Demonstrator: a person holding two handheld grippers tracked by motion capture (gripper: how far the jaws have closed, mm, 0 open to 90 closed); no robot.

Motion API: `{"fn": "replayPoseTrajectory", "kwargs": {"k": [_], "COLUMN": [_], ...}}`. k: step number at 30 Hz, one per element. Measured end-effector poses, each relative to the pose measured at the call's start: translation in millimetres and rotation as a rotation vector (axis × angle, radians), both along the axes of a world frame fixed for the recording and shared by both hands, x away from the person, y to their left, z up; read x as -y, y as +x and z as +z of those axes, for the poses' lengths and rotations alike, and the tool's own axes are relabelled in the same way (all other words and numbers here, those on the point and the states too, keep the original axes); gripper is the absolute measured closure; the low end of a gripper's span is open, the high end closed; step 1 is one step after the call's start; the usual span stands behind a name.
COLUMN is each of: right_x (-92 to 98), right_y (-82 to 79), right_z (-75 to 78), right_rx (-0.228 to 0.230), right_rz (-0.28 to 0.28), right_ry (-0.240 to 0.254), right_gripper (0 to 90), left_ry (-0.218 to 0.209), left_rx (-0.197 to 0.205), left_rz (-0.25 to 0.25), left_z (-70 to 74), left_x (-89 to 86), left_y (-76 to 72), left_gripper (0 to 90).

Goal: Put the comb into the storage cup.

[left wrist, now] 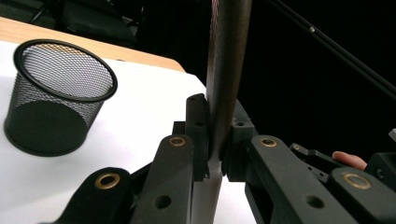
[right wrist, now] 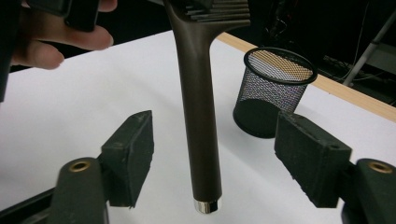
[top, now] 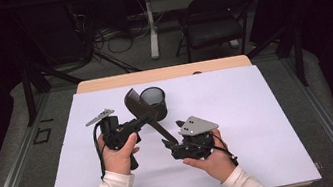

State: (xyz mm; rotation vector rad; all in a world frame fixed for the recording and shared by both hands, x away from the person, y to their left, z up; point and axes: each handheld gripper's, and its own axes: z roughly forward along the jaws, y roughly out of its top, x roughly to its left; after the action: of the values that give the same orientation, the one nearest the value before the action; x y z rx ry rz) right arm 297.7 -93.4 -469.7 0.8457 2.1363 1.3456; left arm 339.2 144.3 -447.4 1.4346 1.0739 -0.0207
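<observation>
Between the right hand-held gripper's [right wrist: 210,158] spread pads hangs the spatula handle [right wrist: 201,116], left hand-held gripper [left wrist: 215,140] clamping it.

There is one brown spatula [top: 143,113] and one black mesh cup [top: 154,100]. There are two grippers (one in each hand).

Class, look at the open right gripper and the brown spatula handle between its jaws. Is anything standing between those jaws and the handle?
Nothing visible does. The right gripper has its jaws spread, with the bare spatula handle hanging between them, touching neither. The left gripper clamps the spatula higher up, and the mesh cup stands behind.
</observation>
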Motion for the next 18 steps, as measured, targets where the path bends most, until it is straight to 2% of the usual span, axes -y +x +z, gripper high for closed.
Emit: {"fn": "replayPoseTrajectory", "kwargs": {"k": [8, 13, 18], "right_x": [1.8, 4.1, 6.6], "right_y": [0.7, 1.6, 2.8], "right_z": [0.3, 0.9, 1.7], "right_rx": [-0.004, -0.006, -0.014], "right_rz": [-0.011, -0.017, -0.022], "right_ry": [-0.001, -0.003, 0.003], "right_gripper": [24.0, 21.9, 21.8], "left_ry": [0.018, 0.067, 0.101], "left_rx": [0.021, 0.066, 0.091], "left_rz": [0.008, 0.013, 0.016], "left_z": [1.0, 5.1, 7.9], "left_x": [-1.1, 0.5, 1.3], "left_y": [2.1, 2.5, 2.3], "left_gripper": [83.4, 83.5, 83.5]}}
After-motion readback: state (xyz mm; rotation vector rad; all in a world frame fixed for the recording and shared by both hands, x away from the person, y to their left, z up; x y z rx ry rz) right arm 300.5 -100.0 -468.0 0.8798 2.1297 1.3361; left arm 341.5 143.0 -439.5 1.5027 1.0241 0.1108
